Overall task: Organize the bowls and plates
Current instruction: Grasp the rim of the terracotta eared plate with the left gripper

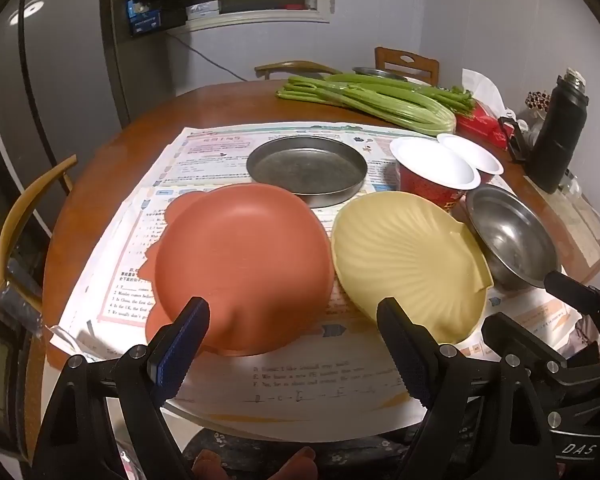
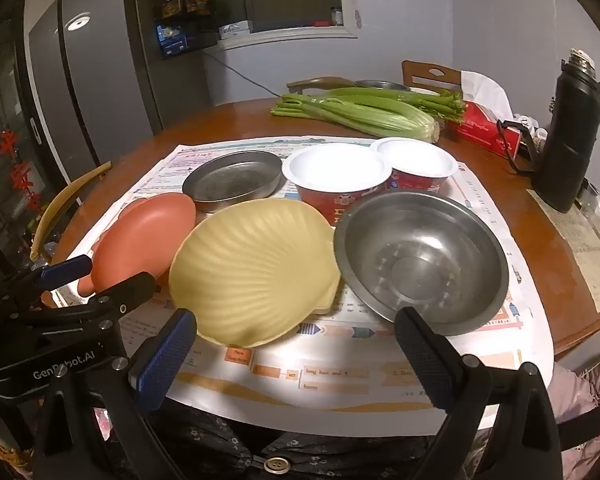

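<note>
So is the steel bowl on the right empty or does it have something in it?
Empty. The steel bowl sits upright on the paper, and its bare, shiny bottom shows with nothing inside.

— What were the dishes made of?

— The orange plate (image 1: 242,264) and the shell-shaped yellow plate (image 2: 256,270) looked like matt, smooth plastic, the yellow one ribbed. The round pan (image 1: 307,169) was dull, scuffed metal; the steel bowl (image 2: 422,258) was shinier, throwing back the light.

— And under them?

— Printed paper sheets (image 2: 340,364) lay over a glossy, varnished wooden table (image 1: 112,168). The gripper pads (image 1: 180,344) were blue and ridged, on black frames.
</note>
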A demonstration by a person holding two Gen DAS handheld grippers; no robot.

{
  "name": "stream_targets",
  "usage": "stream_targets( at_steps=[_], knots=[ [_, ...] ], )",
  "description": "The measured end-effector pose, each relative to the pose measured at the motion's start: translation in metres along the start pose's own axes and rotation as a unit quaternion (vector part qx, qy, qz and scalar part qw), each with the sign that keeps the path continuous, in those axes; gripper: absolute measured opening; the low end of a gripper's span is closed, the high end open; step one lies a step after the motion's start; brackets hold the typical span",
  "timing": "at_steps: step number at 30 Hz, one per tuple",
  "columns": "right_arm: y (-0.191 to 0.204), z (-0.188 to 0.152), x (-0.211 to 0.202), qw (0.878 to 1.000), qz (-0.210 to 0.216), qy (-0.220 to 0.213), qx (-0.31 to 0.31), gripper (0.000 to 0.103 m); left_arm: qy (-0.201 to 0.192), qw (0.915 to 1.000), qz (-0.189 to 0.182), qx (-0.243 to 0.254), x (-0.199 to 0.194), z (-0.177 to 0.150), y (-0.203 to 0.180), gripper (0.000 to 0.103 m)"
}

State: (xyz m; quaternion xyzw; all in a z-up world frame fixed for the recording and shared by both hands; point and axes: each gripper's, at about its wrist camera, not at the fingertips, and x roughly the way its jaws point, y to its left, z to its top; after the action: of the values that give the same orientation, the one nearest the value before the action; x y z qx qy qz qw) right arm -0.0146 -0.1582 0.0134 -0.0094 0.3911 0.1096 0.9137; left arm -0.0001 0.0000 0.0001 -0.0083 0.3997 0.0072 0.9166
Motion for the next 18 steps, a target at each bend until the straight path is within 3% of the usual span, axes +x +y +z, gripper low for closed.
stream_targets(
  at_steps=[4,12,18],
  knots=[
    [0.008,0.003,0.002,1.0,0.009,0.001,-0.014,0.099,-0.003,0.9999,0.004,-0.014,-0.002,0.001,0.003,0.086],
    [0.033,0.027,0.001,0.997,0.047,-0.025,-0.062,0.099,-0.008,0.9964,0.015,-0.083,-0.002,0.005,0.063,0.086],
    [0.051,0.054,0.017,0.993,0.078,-0.017,-0.09,0.099,0.003,0.9921,0.021,-0.123,0.006,0.005,0.097,0.086]
  ],
)
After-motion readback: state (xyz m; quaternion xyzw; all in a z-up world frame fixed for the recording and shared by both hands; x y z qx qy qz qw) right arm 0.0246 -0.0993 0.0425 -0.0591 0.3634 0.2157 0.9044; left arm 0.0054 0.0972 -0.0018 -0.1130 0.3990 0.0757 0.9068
